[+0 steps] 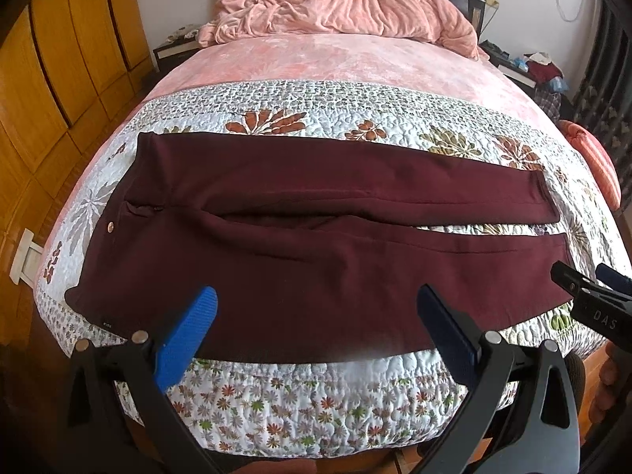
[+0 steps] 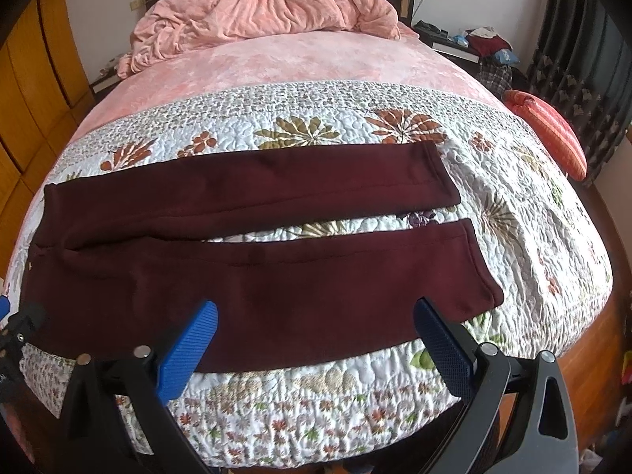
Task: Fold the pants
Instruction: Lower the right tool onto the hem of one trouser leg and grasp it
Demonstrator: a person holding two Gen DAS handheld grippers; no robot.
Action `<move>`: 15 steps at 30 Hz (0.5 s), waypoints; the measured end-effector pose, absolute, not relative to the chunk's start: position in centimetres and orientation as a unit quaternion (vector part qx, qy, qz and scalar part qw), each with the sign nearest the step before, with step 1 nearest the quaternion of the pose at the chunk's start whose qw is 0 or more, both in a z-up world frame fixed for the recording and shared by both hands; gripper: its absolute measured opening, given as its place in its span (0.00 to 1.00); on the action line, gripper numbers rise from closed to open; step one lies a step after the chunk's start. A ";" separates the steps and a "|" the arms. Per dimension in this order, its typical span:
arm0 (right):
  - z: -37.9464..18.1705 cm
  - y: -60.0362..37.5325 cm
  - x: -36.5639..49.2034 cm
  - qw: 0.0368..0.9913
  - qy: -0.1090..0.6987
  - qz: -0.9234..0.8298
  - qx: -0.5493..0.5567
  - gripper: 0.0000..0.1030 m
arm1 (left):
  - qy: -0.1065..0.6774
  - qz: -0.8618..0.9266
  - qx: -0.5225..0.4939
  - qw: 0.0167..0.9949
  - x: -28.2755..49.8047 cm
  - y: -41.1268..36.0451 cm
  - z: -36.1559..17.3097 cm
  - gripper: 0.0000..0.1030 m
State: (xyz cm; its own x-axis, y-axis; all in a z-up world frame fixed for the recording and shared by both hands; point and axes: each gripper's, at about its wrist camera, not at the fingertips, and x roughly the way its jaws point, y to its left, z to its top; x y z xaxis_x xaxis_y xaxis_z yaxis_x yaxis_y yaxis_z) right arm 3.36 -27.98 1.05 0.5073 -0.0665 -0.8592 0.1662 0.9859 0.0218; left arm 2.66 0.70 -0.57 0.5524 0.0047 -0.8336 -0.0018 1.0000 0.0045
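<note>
I hold both grippers, left (image 1: 316, 296) and right (image 2: 316, 312), fingers spread empty, above maroon pants (image 1: 308, 237) laid flat near the bed's (image 1: 316, 403) foot edge, ready for folding.

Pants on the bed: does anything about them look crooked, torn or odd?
Nothing much. The dark red pants lie flat on the flowered quilt, legs apart with quilt showing between them, no tears visible. The only untidy thing is the pink blanket, heaped at the head of the bed. Both claws are open and hold nothing.

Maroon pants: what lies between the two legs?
Between the legs of the maroon pants, only a bare strip of floral quilted bedspread shows, clearest in the right wrist view.
</note>
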 end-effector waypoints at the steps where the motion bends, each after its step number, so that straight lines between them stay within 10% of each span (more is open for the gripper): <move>1: 1.1 -28.3 3.8 0.867 0.491 -0.067 0.050 0.96 | 0.473 0.002 0.003 0.881 2.9 0.6 -0.7 0.97; 15: -5.4 -44.5 21.8 0.818 0.566 -0.017 0.097 0.96 | 0.497 -0.020 -0.006 0.867 12.9 -1.0 -2.4 0.97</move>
